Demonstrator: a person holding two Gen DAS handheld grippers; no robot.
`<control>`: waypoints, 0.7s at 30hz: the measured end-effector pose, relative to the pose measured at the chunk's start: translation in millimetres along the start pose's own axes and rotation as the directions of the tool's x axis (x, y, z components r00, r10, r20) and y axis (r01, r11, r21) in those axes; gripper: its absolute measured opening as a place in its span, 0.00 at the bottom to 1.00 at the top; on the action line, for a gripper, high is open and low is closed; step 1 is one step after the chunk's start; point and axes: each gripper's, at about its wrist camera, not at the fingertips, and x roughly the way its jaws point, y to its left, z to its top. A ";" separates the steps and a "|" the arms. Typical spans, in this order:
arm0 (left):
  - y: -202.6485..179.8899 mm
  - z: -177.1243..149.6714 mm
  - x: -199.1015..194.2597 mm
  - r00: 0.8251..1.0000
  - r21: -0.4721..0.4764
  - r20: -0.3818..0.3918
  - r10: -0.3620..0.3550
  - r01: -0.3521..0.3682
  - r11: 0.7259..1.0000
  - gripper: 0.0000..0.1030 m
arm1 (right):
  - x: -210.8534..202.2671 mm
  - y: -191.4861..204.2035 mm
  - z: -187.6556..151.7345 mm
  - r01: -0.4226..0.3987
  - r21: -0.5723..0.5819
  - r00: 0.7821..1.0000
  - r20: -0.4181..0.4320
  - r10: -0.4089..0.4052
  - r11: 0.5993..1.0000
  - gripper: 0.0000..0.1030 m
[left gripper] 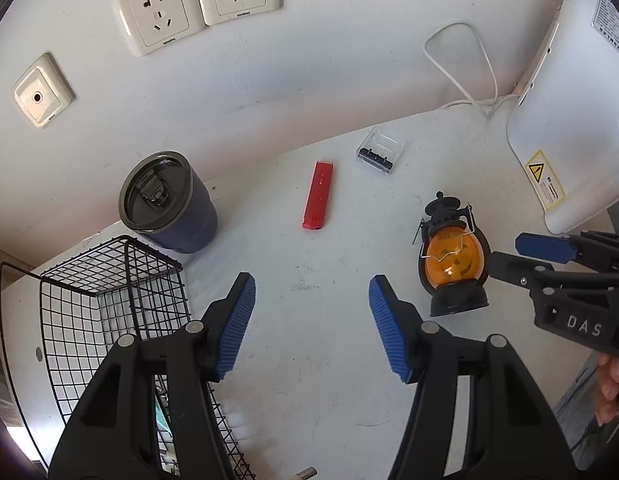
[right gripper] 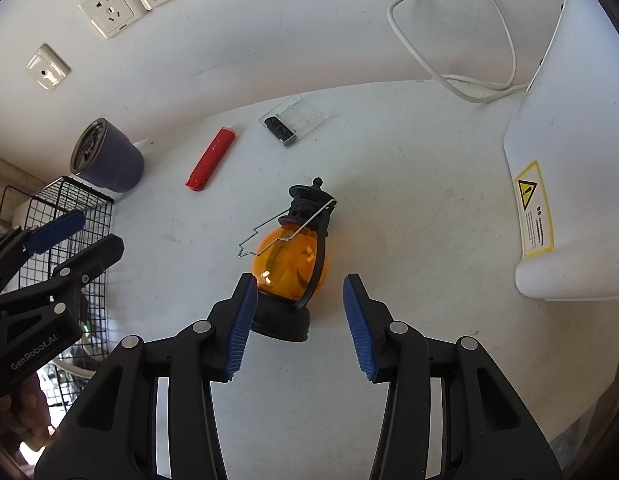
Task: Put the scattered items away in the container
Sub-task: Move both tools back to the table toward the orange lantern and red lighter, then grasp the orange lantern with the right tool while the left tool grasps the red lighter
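Right hand-held gripper (right gripper: 297, 326), jaws parted and empty, sits just short of the pumpkin lantern (right gripper: 293, 264) standing upright on the surface (right gripper: 409, 200), nearer than the left hand-held gripper (left gripper: 311, 330), likewise open and empty.

You can read "SIEMENS" along the lower edge of each wall socket (left gripper: 157, 20), and on the small single-port wall plate (left gripper: 39, 92) too. The right gripper (left gripper: 521, 256) carries "DAS" in raised letters on its black body (the rest is cut off). The left gripper (right gripper: 75, 236) reads "GenRobot.AI". The white appliance (left gripper: 565, 120) bears a yellow-bordered warning sticker (left gripper: 543, 180) with an exclamation triangle; its small print, and the label near its top, are illegible.
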 end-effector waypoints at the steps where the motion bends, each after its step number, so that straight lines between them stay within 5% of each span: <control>1: 1.2 1.8 3.3 1.000 -0.003 -0.003 -0.005 0.005 1.000 0.54 | 1.9 0.5 -0.2 0.000 0.003 1.000 -0.004 0.000 1.000 0.44; 21: 1.1 27.1 68.3 0.997 0.034 -0.076 -0.026 0.029 0.999 0.54 | 35.3 4.3 -4.3 -0.005 0.049 0.995 -0.095 0.010 0.999 0.45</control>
